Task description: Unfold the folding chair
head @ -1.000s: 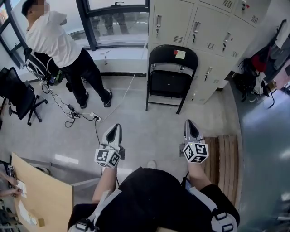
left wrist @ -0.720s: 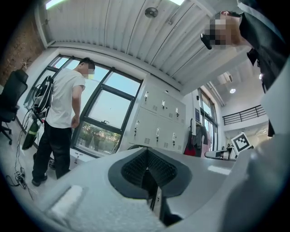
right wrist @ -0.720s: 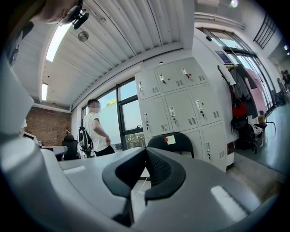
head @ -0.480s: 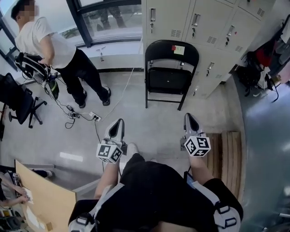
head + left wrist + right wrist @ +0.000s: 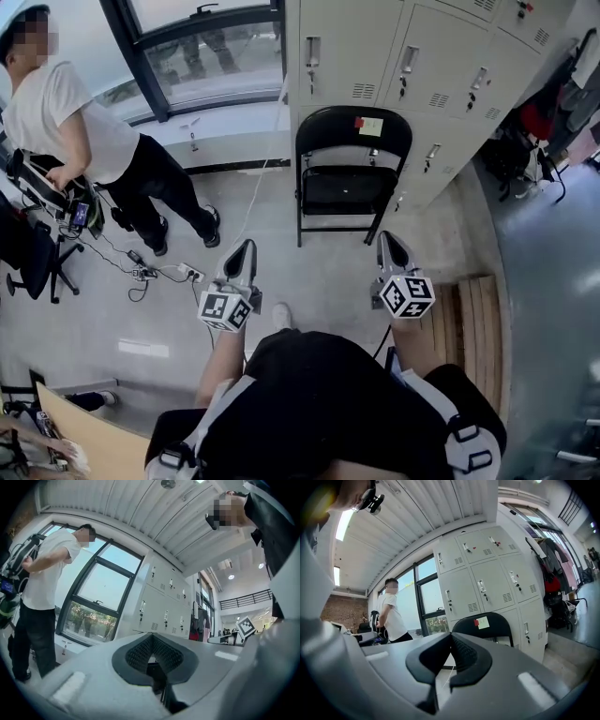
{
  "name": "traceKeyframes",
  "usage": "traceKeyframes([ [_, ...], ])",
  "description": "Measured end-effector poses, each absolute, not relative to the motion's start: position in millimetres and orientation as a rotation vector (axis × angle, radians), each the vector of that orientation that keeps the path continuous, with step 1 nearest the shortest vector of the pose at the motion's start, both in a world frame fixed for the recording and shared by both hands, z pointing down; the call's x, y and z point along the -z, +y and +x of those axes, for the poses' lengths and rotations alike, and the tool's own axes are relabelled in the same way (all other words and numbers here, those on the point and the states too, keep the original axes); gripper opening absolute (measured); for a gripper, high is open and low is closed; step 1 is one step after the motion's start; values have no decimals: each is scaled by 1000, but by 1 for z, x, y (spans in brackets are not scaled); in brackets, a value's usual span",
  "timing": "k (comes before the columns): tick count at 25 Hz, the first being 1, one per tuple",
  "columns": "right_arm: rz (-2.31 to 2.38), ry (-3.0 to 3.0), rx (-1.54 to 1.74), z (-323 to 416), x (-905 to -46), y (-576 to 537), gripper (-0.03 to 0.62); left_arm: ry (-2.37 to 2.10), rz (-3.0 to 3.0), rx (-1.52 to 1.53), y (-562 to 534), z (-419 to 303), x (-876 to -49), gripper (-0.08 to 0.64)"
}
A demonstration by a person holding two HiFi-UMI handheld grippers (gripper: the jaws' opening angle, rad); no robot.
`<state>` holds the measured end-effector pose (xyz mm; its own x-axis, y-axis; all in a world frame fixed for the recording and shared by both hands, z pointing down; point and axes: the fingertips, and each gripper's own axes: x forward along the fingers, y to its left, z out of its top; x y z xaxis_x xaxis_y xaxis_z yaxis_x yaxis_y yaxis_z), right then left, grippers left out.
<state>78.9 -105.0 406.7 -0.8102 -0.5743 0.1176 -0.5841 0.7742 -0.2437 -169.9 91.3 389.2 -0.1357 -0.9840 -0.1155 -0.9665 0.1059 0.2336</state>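
While left gripper (image 5: 243, 249) and right gripper (image 5: 390, 243) hang short of folding chair (image 5: 349, 186), both jaw pairs closed, empty. Chair upright, back against lockers (image 5: 422, 75). Bare floor (image 5: 314, 267) between chair and grippers. Wooden slats (image 5: 469, 319) right of chair; person (image 5: 84, 131), power strip (image 5: 190, 273) left of chair.

The grey floor (image 5: 319, 274) bears the black folding chair (image 5: 349, 190), a white power strip (image 5: 190, 273) and a slatted wooden board (image 5: 473, 319).

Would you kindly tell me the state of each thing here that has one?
folding chair: folded, standing on the floor
lockers: doors shut
left gripper: shut, empty
right gripper: shut, empty
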Motion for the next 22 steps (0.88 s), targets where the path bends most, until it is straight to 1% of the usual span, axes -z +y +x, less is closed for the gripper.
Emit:
traceKeyframes([
  [5,959,-2907,-398,31,-408,-119,3,-2249,2053,393,64,-217,-394,-2],
  [13,1011,-2844,-423,-10,-422,-137,3,-2122,2175,317,28,-250,-405,-2],
  [16,1024,-2829,-447,-17,-430,-139,3,-2095,2172,299,16,-261,-415,-2],
  [22,1067,-2753,-501,-8,-454,-157,3,-2014,2175,245,-13,-256,-436,-2],
])
